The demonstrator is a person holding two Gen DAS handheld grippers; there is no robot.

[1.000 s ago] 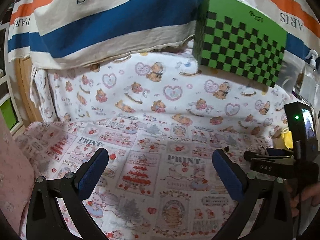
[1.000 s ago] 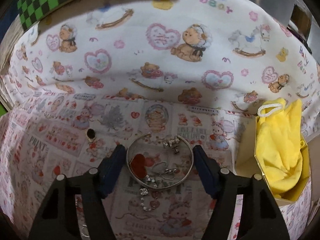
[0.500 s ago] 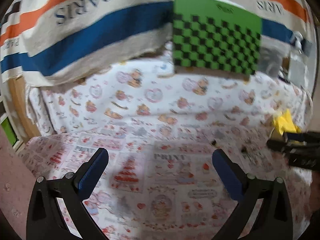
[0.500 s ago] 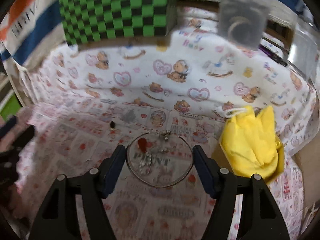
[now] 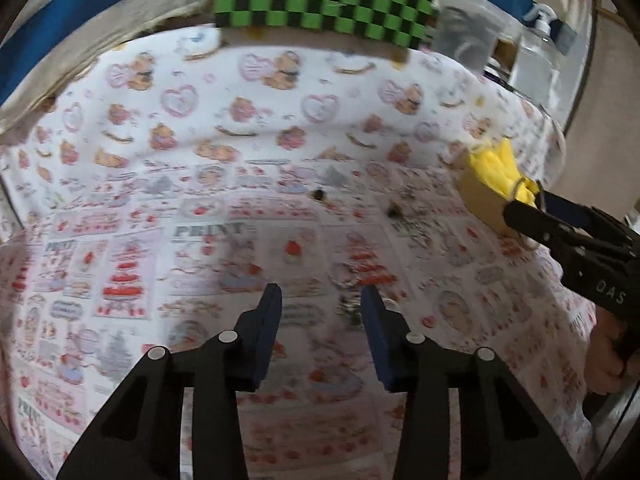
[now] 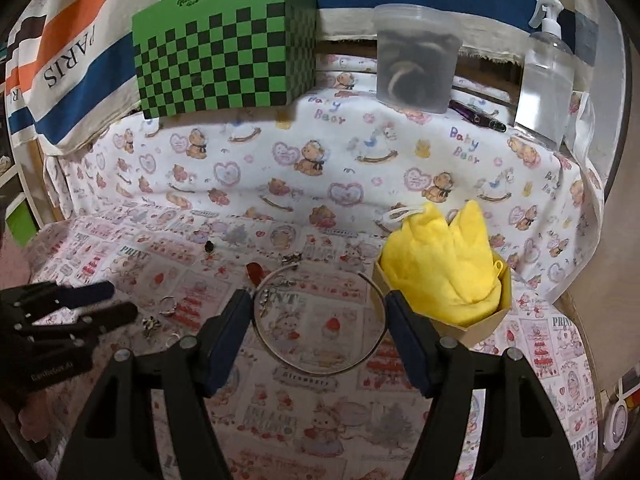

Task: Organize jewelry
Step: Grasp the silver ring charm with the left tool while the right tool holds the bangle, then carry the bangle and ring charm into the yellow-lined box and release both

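My right gripper point(image 6: 318, 310) is shut on a silver bangle point(image 6: 316, 366) and holds it above the printed cloth, left of a tan box point(image 6: 486, 324) lined with yellow cloth point(image 6: 442, 264). My left gripper point(image 5: 320, 312) is partly closed and empty, low over small jewelry point(image 5: 348, 306). In the right wrist view the left gripper point(image 6: 114, 306) hovers beside a ring point(image 6: 168, 304) and small charms point(image 6: 151, 324). A red charm point(image 6: 254, 270), a metal bead cluster point(image 6: 291, 257) and a dark ring point(image 6: 209, 246) lie farther back.
A green checkered box point(image 6: 224, 48), a clear plastic tub point(image 6: 416, 64) and a spray bottle point(image 6: 546, 64) stand on the ledge behind. The bear-print cloth point(image 6: 320, 168) rises as a back wall. The right gripper shows in the left wrist view point(image 5: 568, 236).
My left gripper narrowed its jaws and swung right and down toward the small jewelry. My right gripper lifted and pulled back with the bangle, leaving the charms on the cloth.
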